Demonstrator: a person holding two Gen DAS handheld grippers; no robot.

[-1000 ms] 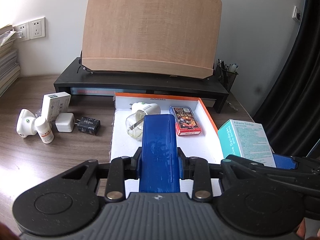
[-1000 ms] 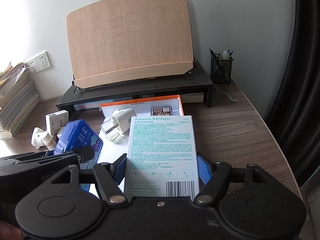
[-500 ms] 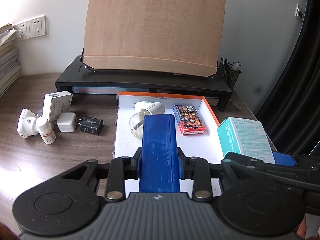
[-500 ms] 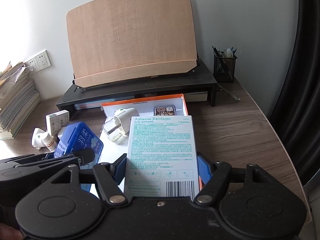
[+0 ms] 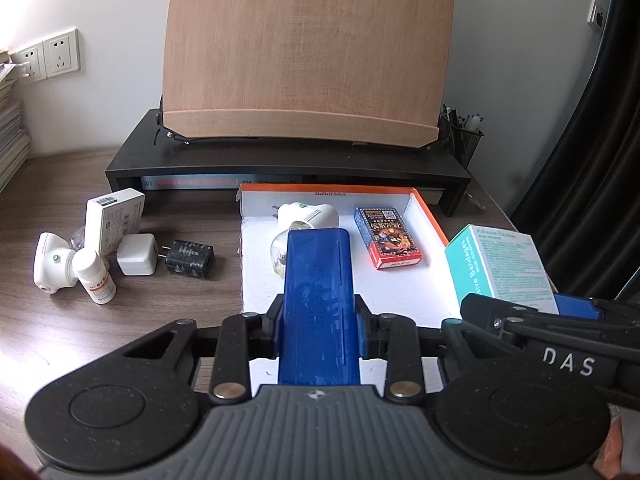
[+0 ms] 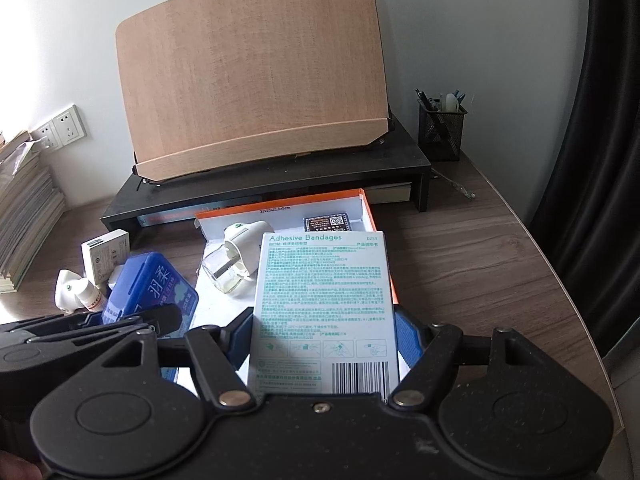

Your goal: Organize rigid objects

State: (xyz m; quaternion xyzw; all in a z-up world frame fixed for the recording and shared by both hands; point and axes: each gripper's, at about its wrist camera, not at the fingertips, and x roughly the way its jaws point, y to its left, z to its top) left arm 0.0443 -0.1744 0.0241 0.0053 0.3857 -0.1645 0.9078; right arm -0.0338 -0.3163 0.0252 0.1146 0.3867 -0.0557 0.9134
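Gripping two things at once: my left gripper (image 5: 318, 320) is clamped on the blue case (image 5: 318, 300), pads tight vs its long sides, case pointing fwd over the near part of the tray (image 5: 404, 292). My right gripper (image 6: 324, 340) is closed on the Adhesive Bandages box (image 6: 324, 304), printed back w/ barcode facing up, held over the tray's right edge. In the left view the box sits just right of the case, both raised above the tray.

Next out, inside the white tray w/ orange rim: a white plug-in unit w/ clear bottle (image 5: 308, 216), partly hidden behind the case tip, and a red card pack (image 5: 386, 236) lying flat near the right wall, apart from the plug-in.

Left of the tray on the wood desk (image 5: 100, 320): black adapter (image 5: 190, 258), white charger cube (image 5: 136, 254) just beside it, small white bottle (image 5: 94, 276) leaning vs a second white plug-in (image 5: 52, 268), and a white carton (image 5: 114, 220) standing behind them.

Further back: black monitor riser (image 5: 280, 160) w/ a tilted wooden board (image 5: 308, 52) on top, mesh pen cup (image 6: 442, 130) at its right end, wall sockets (image 5: 52, 56) and a paper stack (image 6: 24, 216) far left.
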